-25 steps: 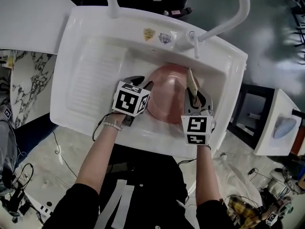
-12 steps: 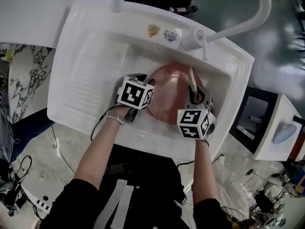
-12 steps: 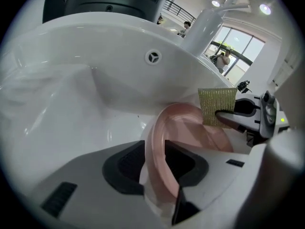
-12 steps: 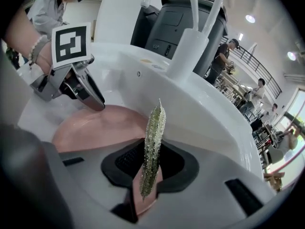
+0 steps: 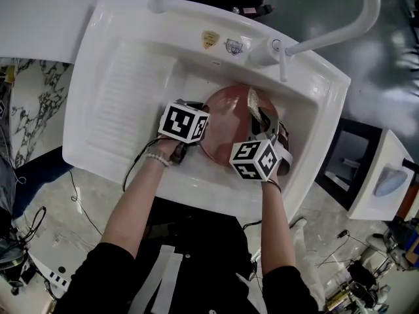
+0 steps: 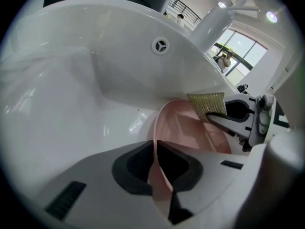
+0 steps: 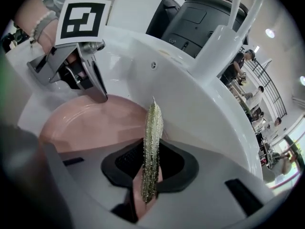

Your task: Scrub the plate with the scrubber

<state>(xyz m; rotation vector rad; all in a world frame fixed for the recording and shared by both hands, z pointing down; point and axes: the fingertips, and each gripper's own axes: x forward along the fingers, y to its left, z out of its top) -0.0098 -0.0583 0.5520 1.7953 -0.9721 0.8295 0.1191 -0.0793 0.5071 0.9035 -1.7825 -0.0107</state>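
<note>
A pink plate (image 5: 226,120) leans tilted in the white sink basin (image 5: 131,90). My left gripper (image 5: 200,133) is at its left rim, and its jaws are closing on that rim. In the left gripper view the thin rim (image 6: 155,161) runs pinched between the two dark pads. My right gripper (image 5: 263,124) is shut on a flat gold-green scrubber (image 5: 254,103). The scrubber (image 7: 152,142) stands upright, edge-on between the pads, over the plate's (image 7: 90,120) right side. In the left gripper view the scrubber (image 6: 206,103) hangs just above the plate's face (image 6: 190,132).
A white faucet spout (image 5: 327,31) arches over the basin from the back right. A ribbed draining board (image 5: 124,103) fills the sink's left half. The basin's back wall carries an overflow hole (image 6: 161,45). A marble counter (image 5: 33,116) lies to the left.
The left jaws have closed onto the plate's left rim. The right gripper has swung left and inward, carrying the scrubber further over the plate.
</note>
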